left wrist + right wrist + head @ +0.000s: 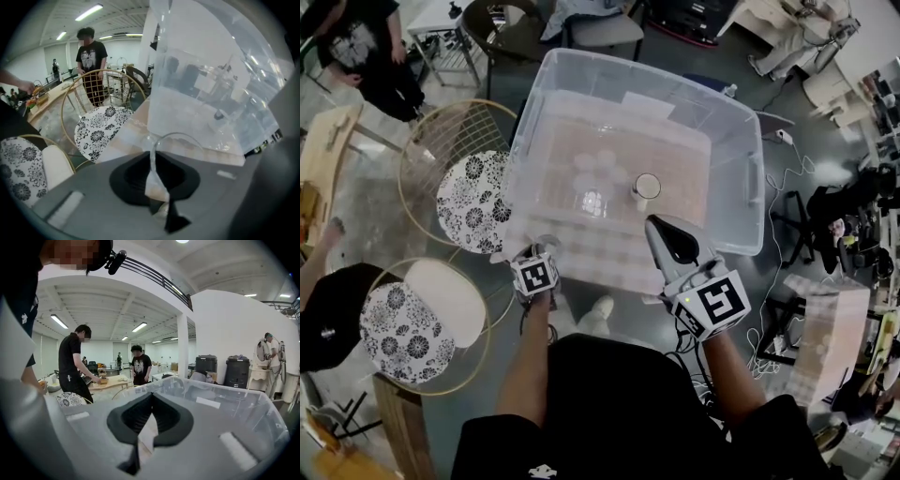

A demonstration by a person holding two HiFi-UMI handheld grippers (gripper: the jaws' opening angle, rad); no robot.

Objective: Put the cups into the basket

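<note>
While the left gripper [153, 176] is pinching the thin rim of a clear cup [180, 135] just outside the basket's [748, 178] near-left corner, the right gripper [656, 225] is hovering closed and empty by the near wall. The basket's opening is lying just far-right of the held cup, with another cup [646, 187] already standing inside.

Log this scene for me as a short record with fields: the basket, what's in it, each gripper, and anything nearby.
basket: clear plastic basket, open top
inside it: one white-rimmed cup, upright, with clear cups beside it
left gripper: shut on the wall of a held cup, thin and clear, by the basket's near left corner
right gripper: shut, nothing between its jaws, at the basket's near side
nearby: floral-cushioned chairs to the left of the basket
</note>
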